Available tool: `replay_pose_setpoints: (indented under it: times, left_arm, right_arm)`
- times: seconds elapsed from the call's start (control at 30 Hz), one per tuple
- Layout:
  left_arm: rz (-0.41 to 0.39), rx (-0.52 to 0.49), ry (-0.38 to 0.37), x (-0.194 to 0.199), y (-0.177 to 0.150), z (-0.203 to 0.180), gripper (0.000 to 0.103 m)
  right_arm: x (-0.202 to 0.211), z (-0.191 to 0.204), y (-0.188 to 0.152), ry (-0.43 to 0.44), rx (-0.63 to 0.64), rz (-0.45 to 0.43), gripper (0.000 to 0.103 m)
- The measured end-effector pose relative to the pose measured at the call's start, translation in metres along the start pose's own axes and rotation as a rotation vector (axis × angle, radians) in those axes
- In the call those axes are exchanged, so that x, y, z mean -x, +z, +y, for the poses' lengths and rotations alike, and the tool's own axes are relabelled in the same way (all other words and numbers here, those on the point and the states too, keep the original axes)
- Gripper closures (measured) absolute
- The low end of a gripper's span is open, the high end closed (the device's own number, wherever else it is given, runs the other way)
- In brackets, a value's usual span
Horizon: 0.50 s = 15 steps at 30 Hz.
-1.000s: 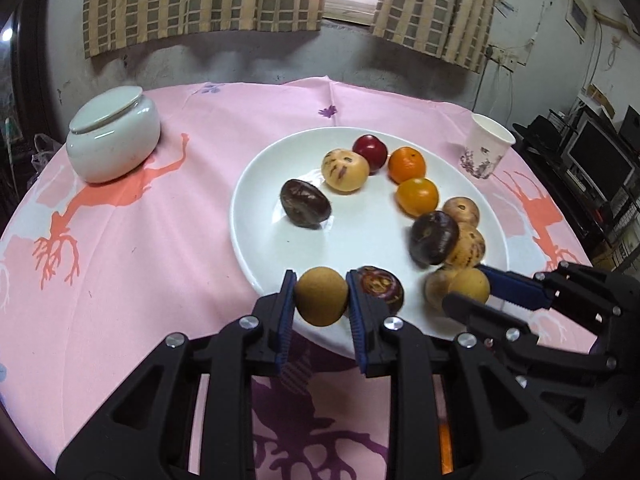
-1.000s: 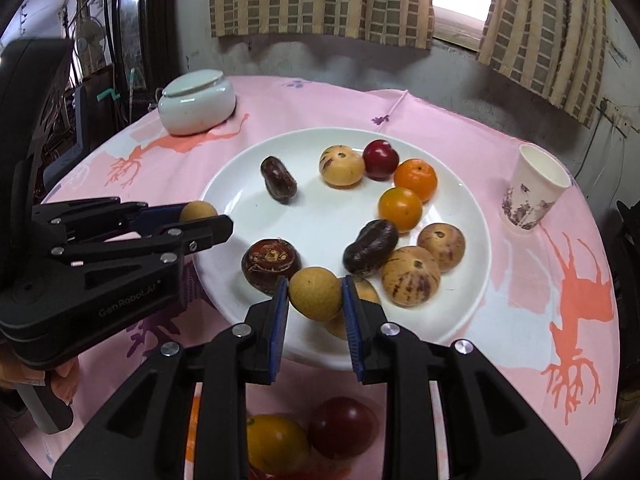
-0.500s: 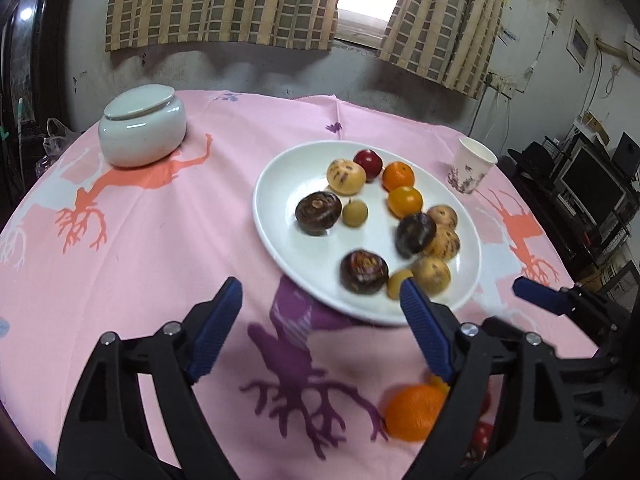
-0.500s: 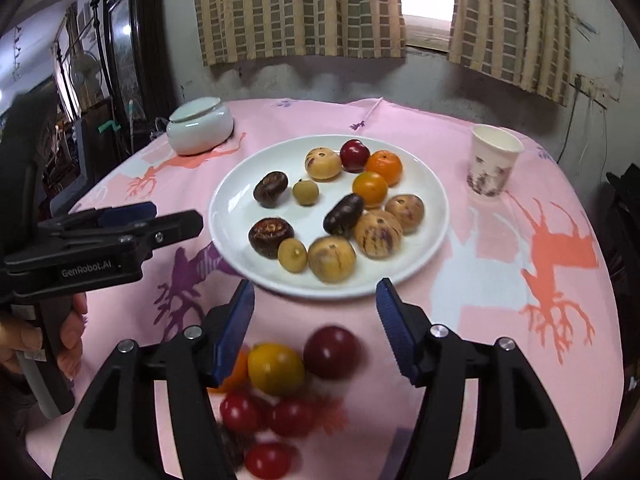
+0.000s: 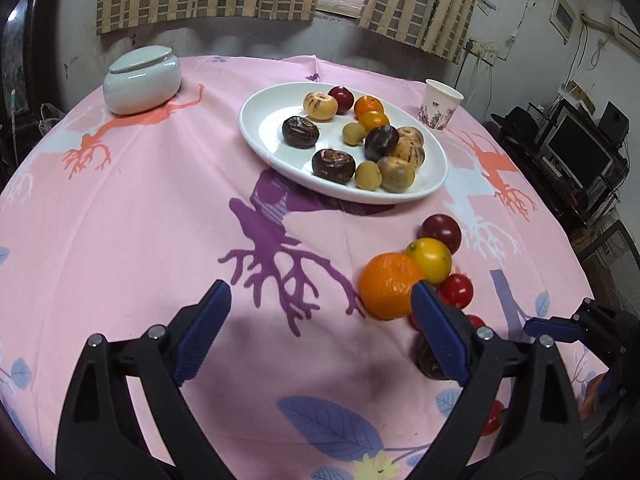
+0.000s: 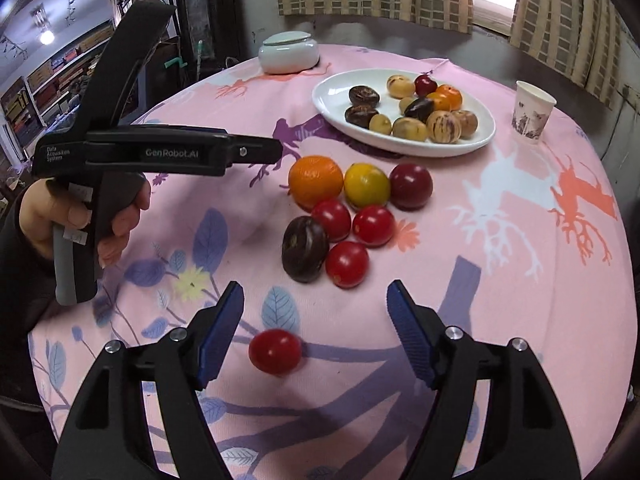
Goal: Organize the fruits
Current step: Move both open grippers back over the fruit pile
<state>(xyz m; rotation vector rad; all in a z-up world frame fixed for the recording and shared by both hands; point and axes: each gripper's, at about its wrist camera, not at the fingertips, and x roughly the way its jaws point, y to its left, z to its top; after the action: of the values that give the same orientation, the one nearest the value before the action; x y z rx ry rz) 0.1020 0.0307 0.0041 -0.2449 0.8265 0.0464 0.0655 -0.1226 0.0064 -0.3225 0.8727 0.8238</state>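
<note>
Now, your left gripper (image 5: 320, 328): its jaws have just been opening and stand spread wide over bare pink cloth, with nothing between the blue pads.
Your right gripper (image 6: 316, 336): its jaws have just been opening too, they stand apart, and one loose cherry tomato (image 6: 275, 351) lies on the cloth between the pads, touched by neither.
Your left hand (image 6: 80, 220): you see it in the right wrist view, wrapped round the black handle of the left tool at the table's left side.
Plate (image 5: 264, 136): white, sitting further back on the table, loaded with fruit.
Fruit on the plate: two dark brown ones (image 5: 301, 131) on its near left, pale speckled and tan ones (image 5: 396, 174) on its near right, a dark red one (image 5: 341, 98) and two orange ones (image 5: 369, 106) at the back.
Loose pile on the cloth: an orange (image 6: 315, 181), a yellow fruit (image 6: 366, 185) and a dark red fruit (image 6: 411, 186) in a row touching each other, three cherry tomatoes (image 6: 373, 225) just in front of them, and a dark purple fruit (image 6: 305, 249) at the pile's left.
Pile against your grippers: it lies between the plate and your right gripper, and beside your left gripper's right pad.
Lidded white jar (image 5: 141, 80): far left of the table, well apart from the plate.
Paper cup (image 5: 440, 105): upright, just beyond the plate's right edge.
Tablecloth (image 5: 140, 220): pink, printed with tree and leaf shapes.
</note>
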Motion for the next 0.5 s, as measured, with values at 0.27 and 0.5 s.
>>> replay_pose_setpoints:
  times: [0.27,0.5]
  left_arm:
    - [0.021,-0.005,-0.011,-0.003,-0.003,0.003,0.010]
    - [0.057,-0.106,-0.018,-0.004,-0.013,-0.019,0.009]
  right_arm:
    - [-0.005,-0.018,-0.003,-0.005,-0.070,0.003,0.029]
    - [-0.005,-0.037,-0.005,-0.043,-0.155,-0.011,0.022]
